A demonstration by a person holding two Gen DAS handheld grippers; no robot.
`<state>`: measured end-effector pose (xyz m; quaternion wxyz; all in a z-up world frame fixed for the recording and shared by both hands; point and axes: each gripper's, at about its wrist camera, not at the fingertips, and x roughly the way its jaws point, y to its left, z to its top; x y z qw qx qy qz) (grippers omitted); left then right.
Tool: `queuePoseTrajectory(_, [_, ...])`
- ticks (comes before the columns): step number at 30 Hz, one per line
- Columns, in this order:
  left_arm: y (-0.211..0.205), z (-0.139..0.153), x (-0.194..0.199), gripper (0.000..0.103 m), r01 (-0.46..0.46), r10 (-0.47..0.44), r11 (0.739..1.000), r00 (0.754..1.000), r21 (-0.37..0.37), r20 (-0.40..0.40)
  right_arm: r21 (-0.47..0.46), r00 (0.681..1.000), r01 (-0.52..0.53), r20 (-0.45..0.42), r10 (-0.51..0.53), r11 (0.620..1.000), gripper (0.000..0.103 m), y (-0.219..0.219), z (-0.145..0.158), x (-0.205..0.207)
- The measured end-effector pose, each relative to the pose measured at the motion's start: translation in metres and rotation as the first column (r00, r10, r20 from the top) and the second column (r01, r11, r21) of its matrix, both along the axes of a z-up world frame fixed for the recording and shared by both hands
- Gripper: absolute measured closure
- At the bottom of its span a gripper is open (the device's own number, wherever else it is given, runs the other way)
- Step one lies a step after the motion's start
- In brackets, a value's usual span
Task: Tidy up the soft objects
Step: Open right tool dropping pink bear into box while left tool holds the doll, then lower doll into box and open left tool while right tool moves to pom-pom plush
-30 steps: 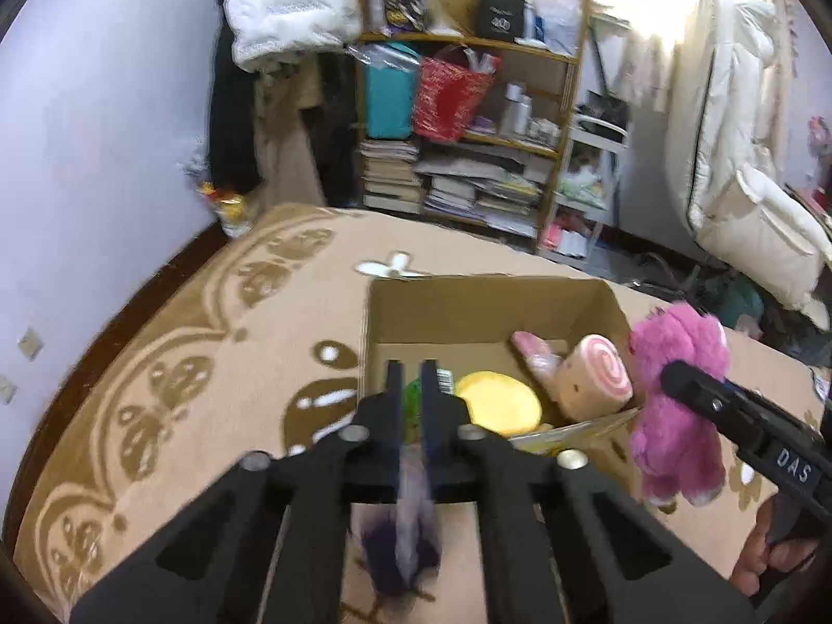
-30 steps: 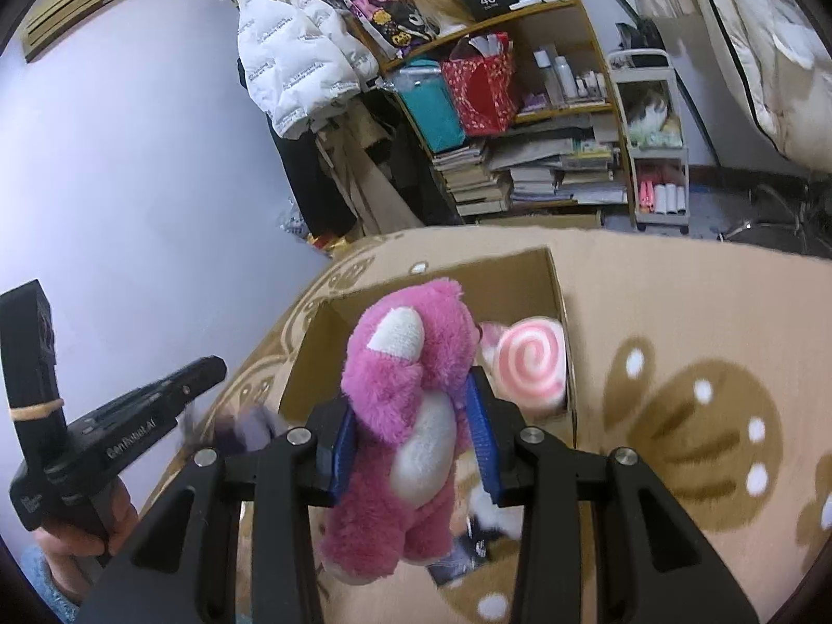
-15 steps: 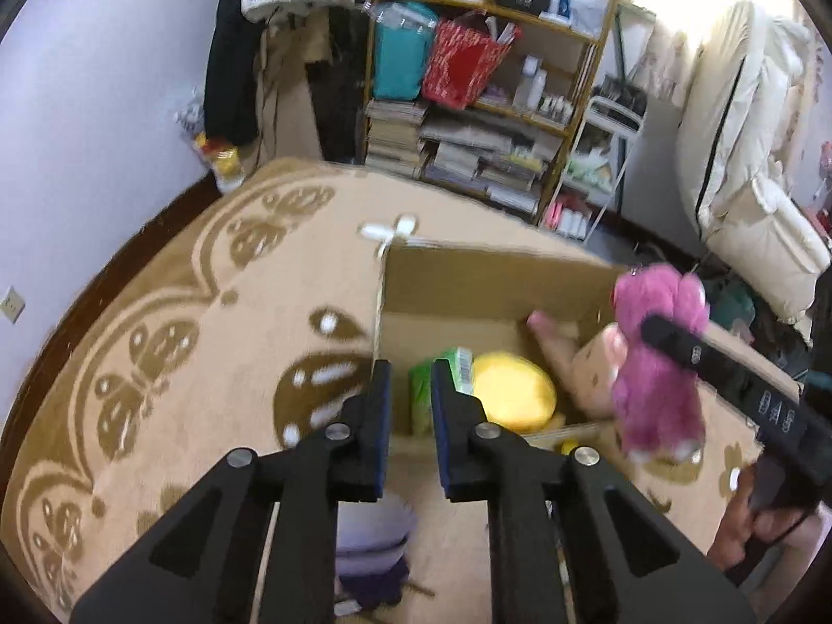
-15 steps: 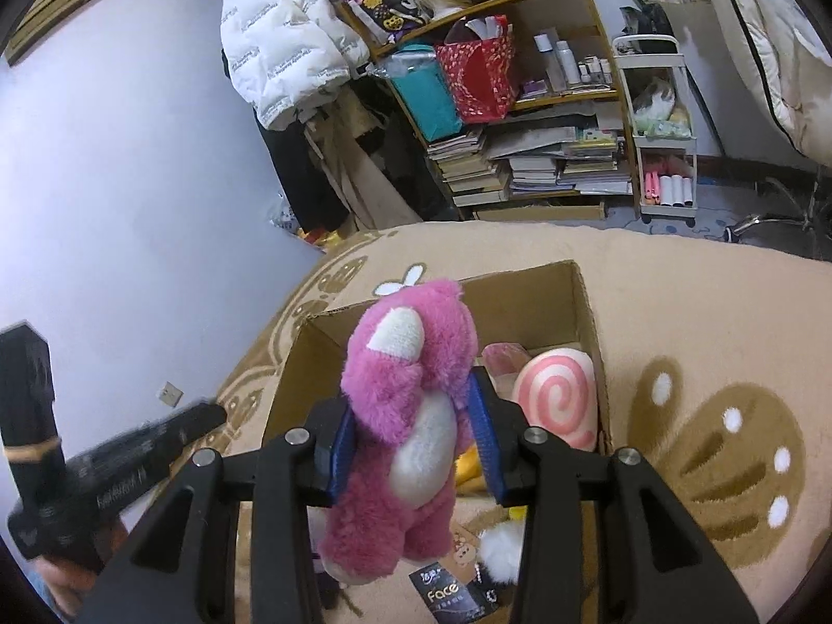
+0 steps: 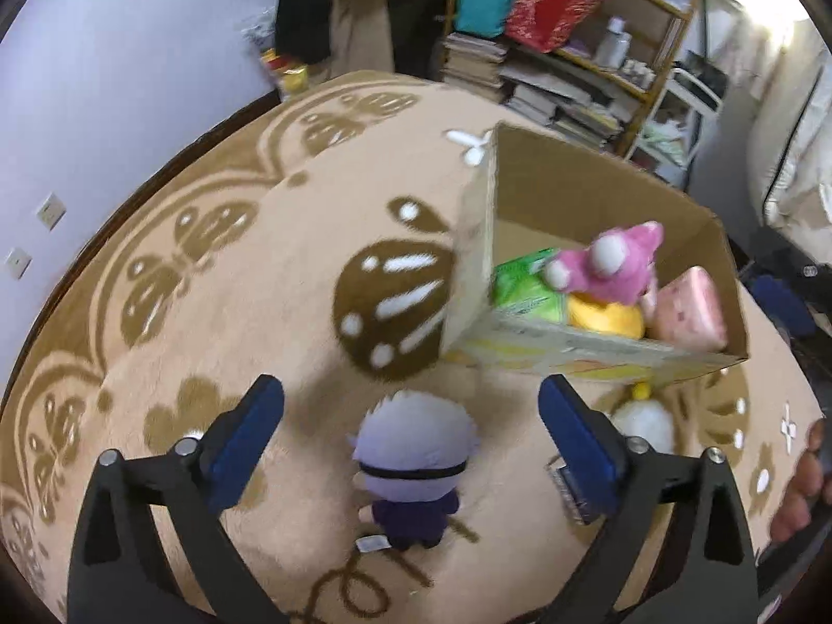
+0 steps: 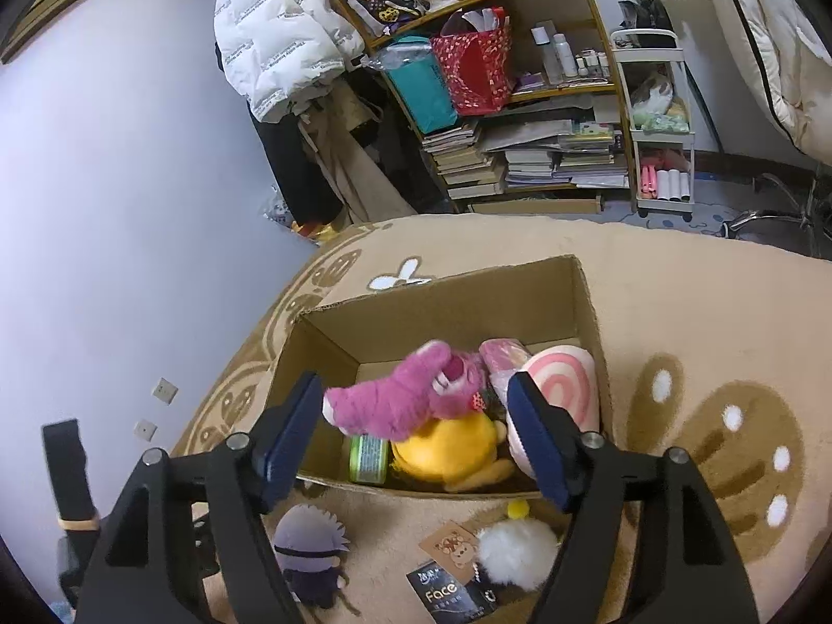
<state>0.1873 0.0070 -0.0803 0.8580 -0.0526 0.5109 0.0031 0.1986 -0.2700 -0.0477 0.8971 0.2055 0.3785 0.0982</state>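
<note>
A pink plush bear (image 6: 405, 405) lies in the open cardboard box (image 6: 447, 307) on top of a yellow plush (image 6: 447, 447); a pink swirl cushion (image 6: 561, 390) and a green pack (image 6: 368, 460) are also inside. The bear also shows in the left wrist view (image 5: 608, 270). My right gripper (image 6: 411, 437) is open and empty above the box's near edge. My left gripper (image 5: 411, 431) is open, its fingers either side of a purple-haired doll (image 5: 411, 457) lying on the rug. A white fluffy toy (image 6: 515, 551) lies in front of the box.
The box (image 5: 598, 197) stands on a beige patterned rug (image 5: 208, 312). A dark "Face" packet (image 6: 447, 593) and a card tag lie by the white toy. A cluttered shelf (image 6: 520, 78) and hanging coats stand behind; a wall is at left.
My right gripper opened and the pink bear dropped into the box. My left gripper opened wide and now looks down over the purple-haired doll on the rug.
</note>
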Motion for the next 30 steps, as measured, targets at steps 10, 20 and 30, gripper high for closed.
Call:
queuePoseTrajectory(10, [-0.004, -0.049, -0.002, 0.003, 0.021, -0.018, 0.999, 0.99, 0.025, -0.142, -0.022, 1.0, -0.002, 0.001, 0.002, 1.0, 0.005, -0.004, -0.001, -0.015])
queuePoseTrajectory(20, [-0.01, -0.095, -0.002, 0.017, 0.02, -0.008, 0.999, 0.964, 0.045, -0.264, -0.023, 1.0, 0.002, -0.007, -0.002, 1.0, 0.004, -0.005, -0.004, -0.021])
queuePoseTrajectory(30, [-0.025, -0.09, -0.016, 0.048, 0.051, -0.043, 0.998, 0.983, 0.038, -0.18, -0.017, 0.999, 0.013, -0.043, -0.014, 1.0, 0.003, -0.013, -0.015, -0.033])
